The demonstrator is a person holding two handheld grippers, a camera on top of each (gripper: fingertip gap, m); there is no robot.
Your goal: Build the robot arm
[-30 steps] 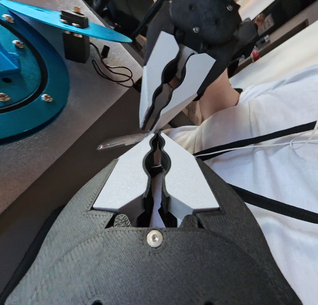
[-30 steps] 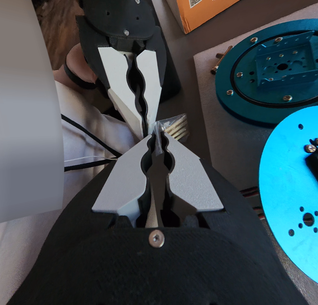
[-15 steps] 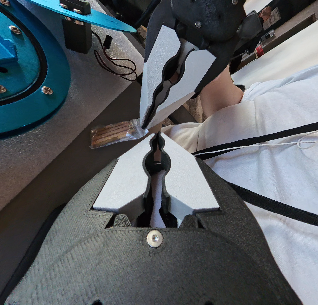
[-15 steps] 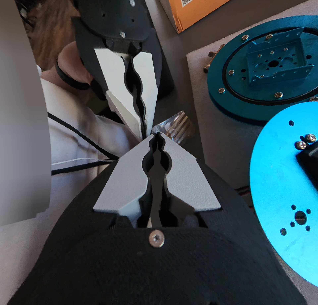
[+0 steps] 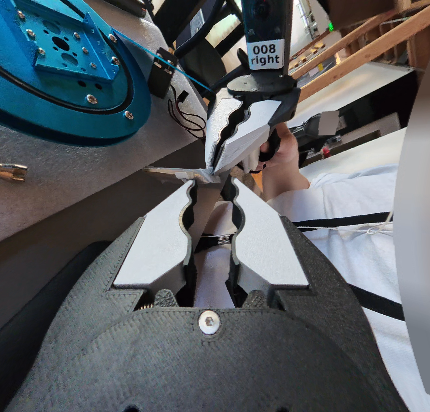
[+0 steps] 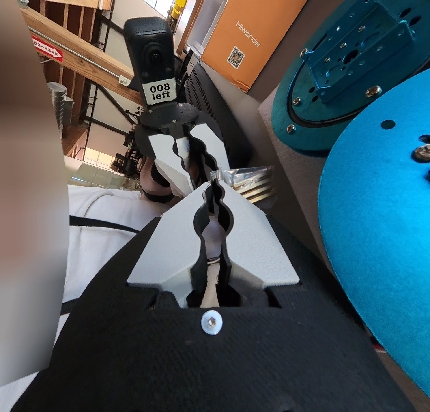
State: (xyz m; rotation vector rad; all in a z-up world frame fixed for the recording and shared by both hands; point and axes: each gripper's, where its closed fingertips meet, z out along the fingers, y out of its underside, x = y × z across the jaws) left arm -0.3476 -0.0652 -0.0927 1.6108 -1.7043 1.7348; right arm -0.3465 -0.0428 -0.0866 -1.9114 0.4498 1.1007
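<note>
Pinching a corner of a clear plastic bag (image 6: 250, 184) of brass rods, our right gripper (image 6: 213, 184) has its jaws together on the film, near the edge of the grey mat (image 5: 69, 168). Our left gripper (image 5: 213, 184) stands parted just beside the bag, holding nothing. Further left lies the teal round base (image 5: 69, 112).
</note>
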